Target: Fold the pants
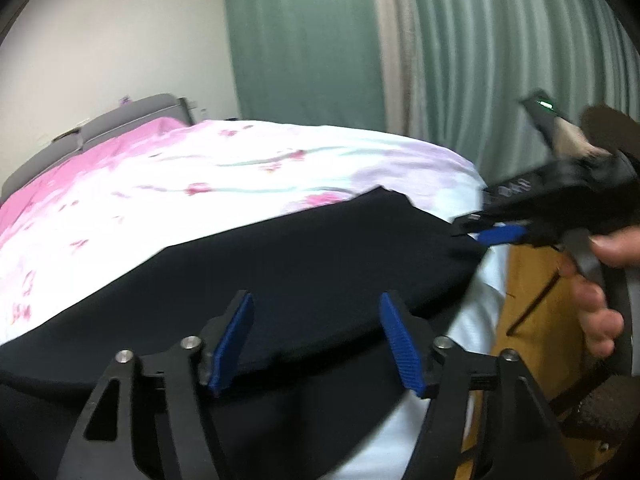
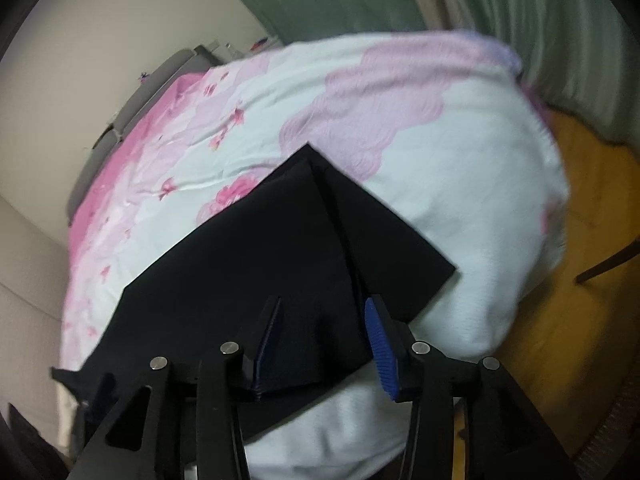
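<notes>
Left wrist view first: my left gripper has its jaws spread wide, blue pads well apart, nothing clamped between them; black cloth fills the gap beneath, but I can't tell whether the fingertips touch it; the pants lie as a dark sheet across the near part of the bed, over the pink-flowered cover, running out towards the bed's right edge; over there I see my right gripper coming in from the side, a bare hand wrapped round its handle; its blue pad sits right at the corner of the pants, though the motion blur stops me reading the jaw gap from this side.

Right wrist view now: the right gripper shows jaws open, with a raised fold of the pants standing between the two fingers; the right pad is apart from the cloth, so I can't call it a grip; a pointed corner of the dark fabric reaches up the bed, with a second layer spread flat to the right; green curtains hang behind the bed, and wooden floor shows past its right edge.
</notes>
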`<state>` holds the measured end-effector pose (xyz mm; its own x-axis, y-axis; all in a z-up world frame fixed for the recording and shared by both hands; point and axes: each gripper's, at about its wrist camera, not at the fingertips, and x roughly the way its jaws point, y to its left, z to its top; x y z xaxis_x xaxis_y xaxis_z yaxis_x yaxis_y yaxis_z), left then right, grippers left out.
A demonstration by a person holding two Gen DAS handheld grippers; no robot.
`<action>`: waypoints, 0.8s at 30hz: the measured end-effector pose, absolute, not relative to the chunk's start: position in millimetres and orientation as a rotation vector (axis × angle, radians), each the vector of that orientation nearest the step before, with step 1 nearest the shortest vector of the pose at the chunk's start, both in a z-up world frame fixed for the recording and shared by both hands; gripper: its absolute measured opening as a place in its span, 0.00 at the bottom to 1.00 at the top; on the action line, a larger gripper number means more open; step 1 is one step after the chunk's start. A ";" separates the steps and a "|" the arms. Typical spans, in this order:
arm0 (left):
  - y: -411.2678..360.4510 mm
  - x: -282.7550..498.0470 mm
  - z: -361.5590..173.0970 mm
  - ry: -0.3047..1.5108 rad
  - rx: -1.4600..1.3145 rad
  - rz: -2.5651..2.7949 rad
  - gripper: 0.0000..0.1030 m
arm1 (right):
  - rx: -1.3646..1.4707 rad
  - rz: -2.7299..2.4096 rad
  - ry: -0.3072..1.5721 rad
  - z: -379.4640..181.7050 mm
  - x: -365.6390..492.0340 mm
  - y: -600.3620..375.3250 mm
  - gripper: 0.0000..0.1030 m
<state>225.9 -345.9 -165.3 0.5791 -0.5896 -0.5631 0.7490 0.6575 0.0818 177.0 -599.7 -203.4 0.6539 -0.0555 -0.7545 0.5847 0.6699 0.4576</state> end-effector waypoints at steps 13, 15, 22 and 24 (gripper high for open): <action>-242.5 254.2 -123.8 0.543 0.253 -0.649 0.68 | 0.529 -0.398 0.683 -144.4 168.2 -471.2 0.50; -214.1 258.1 -116.3 0.540 0.247 -0.612 0.69 | 0.480 -0.345 0.690 -136.8 181.5 -441.1 0.50; -122.1 274.0 -106.0 0.538 0.225 -0.469 0.68 | 0.335 -0.153 0.648 -116.3 229.7 -350.6 0.50; -87.8 281.0 -104.7 0.539 0.214 -0.416 0.69 | 0.261 -0.076 0.640 -113.7 250.2 -318.7 0.50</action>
